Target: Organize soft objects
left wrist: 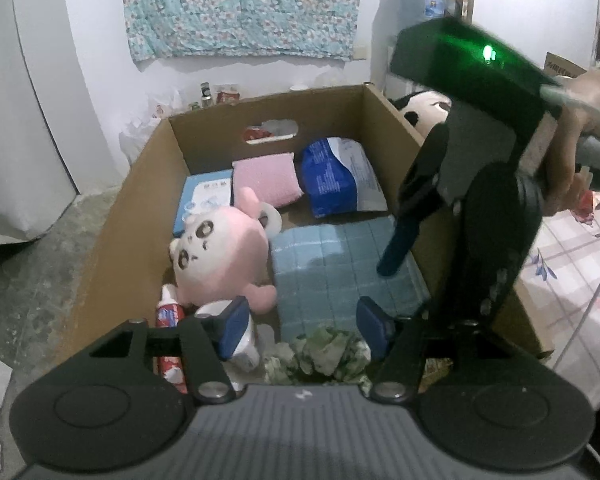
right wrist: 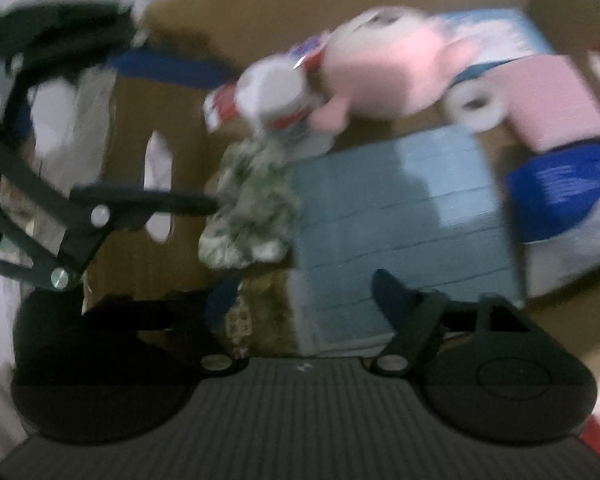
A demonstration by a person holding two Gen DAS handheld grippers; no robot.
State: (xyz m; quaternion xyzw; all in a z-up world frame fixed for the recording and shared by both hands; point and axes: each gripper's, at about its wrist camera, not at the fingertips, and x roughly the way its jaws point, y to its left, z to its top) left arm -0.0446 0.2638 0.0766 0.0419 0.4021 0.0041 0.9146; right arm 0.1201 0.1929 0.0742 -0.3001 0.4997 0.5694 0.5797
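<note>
Sitting on grey concrete floor by white wall: cardboard box, both tongs spread, empty.

Two plush toys (one outside), one box

I can't read any text from here. The blue-and-white packet in the cardboard box carries rows of fine white print, too small to make out (in the right wrist view it is only a smear). The light blue flat pack beside the pink cushion has a white label with marks I can't decipher. The red-and-white tube shows illegible lettering.
</note>
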